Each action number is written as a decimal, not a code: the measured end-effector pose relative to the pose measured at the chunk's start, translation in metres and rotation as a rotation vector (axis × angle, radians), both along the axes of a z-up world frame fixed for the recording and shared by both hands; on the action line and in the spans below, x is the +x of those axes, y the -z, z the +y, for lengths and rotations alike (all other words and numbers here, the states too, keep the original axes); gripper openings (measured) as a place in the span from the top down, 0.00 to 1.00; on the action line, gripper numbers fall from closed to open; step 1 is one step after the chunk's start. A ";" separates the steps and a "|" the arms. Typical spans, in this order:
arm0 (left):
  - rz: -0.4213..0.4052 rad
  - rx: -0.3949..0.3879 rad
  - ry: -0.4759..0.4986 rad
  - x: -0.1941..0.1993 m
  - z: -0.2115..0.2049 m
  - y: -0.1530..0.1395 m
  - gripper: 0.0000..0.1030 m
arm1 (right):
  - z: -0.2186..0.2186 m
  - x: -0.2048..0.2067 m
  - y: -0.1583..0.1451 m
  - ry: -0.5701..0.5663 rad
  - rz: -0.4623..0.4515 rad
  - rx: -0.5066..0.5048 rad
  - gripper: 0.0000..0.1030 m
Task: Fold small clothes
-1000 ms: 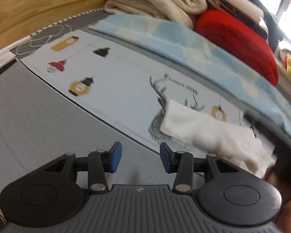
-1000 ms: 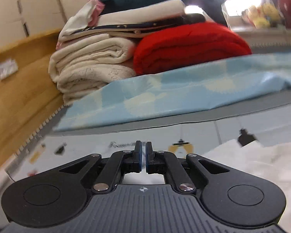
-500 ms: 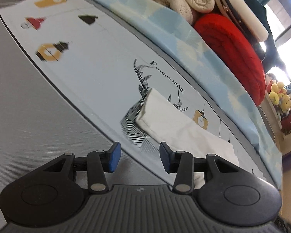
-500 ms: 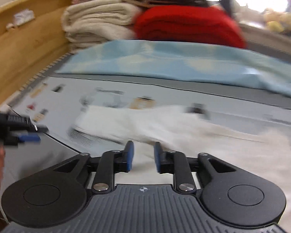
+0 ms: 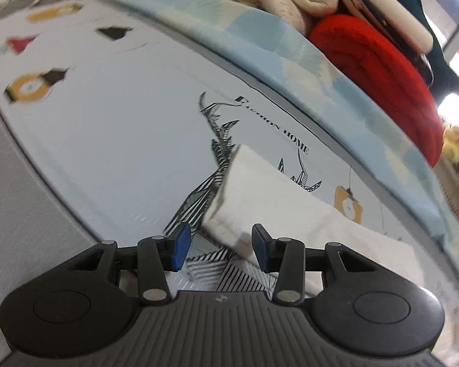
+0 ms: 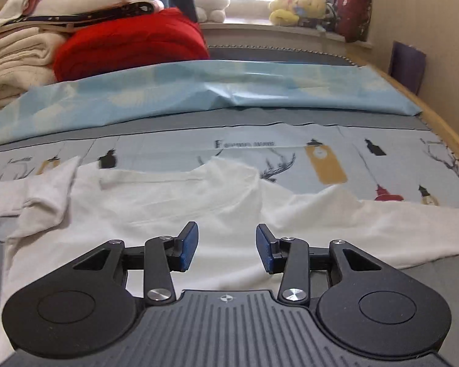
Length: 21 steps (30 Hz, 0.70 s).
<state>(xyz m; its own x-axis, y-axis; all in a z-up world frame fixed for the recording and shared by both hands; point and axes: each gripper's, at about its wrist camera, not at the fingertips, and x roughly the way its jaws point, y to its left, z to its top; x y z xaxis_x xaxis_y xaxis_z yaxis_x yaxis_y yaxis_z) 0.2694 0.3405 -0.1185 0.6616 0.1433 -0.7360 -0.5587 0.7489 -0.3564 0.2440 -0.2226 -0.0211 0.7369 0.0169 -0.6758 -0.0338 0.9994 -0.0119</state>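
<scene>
A small white shirt (image 6: 199, 205) lies spread across the printed light-blue sheet (image 6: 321, 140), one sleeve folded over at the left. My right gripper (image 6: 226, 249) is open and empty, low over the shirt's near middle. In the left wrist view the shirt's sleeve end (image 5: 260, 189) lies on the sheet's deer print. My left gripper (image 5: 218, 247) is open, its fingertips on either side of the sleeve's near corner, not closed on it.
A light blue blanket (image 6: 199, 88) lies along the back. Behind it is a stack of folded cream towels (image 6: 12, 58), a red blanket (image 6: 128, 46) and other bedding. Plush toys (image 6: 293, 9) sit on the windowsill. A wooden bed frame (image 6: 437, 113) runs along the right.
My right gripper has opened, let go of the shirt and swung to face the bed. My left gripper has moved closer to the sleeve end, staying open.
</scene>
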 end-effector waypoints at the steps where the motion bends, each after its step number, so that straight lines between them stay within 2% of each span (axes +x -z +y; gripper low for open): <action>1: 0.016 0.037 0.010 0.005 -0.004 0.000 0.74 | -0.002 0.003 0.003 0.018 0.015 0.001 0.58; 2: 0.037 0.067 0.023 0.010 -0.007 -0.001 0.89 | -0.005 0.004 0.006 0.036 0.041 0.019 0.58; 4: 0.051 0.072 0.024 0.012 -0.002 -0.004 0.93 | -0.008 0.009 0.009 0.041 0.081 0.087 0.58; 6: 0.088 0.161 -0.035 0.007 0.009 -0.014 0.93 | -0.006 0.012 0.008 0.026 0.091 0.102 0.58; 8: 0.190 0.279 -0.162 -0.007 0.033 -0.022 0.93 | -0.001 0.013 0.006 0.016 0.079 0.060 0.58; 13: 0.346 0.373 -0.526 -0.082 0.133 -0.022 0.93 | 0.005 0.014 0.003 0.012 0.089 0.064 0.58; 15: 0.386 0.363 -0.613 -0.110 0.164 -0.020 0.93 | 0.009 0.014 0.003 0.005 0.092 0.056 0.58; 17: 0.397 0.270 -0.661 -0.134 0.189 -0.012 0.93 | 0.015 0.013 0.003 -0.001 0.098 0.038 0.58; 18: 0.388 0.238 -0.664 -0.140 0.195 -0.010 0.86 | 0.017 0.013 0.004 -0.002 0.103 0.033 0.58; 21: 0.432 0.253 -0.677 -0.140 0.197 -0.019 0.66 | 0.022 0.015 0.008 0.006 0.126 0.025 0.58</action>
<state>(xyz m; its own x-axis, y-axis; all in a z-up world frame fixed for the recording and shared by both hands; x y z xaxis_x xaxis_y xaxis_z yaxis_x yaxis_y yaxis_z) 0.1291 0.5375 -0.0999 0.0408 0.6024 -0.7971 -0.9647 0.2316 0.1256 0.2590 -0.2005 -0.0287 0.6461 0.0308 -0.7627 -0.0277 0.9995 0.0169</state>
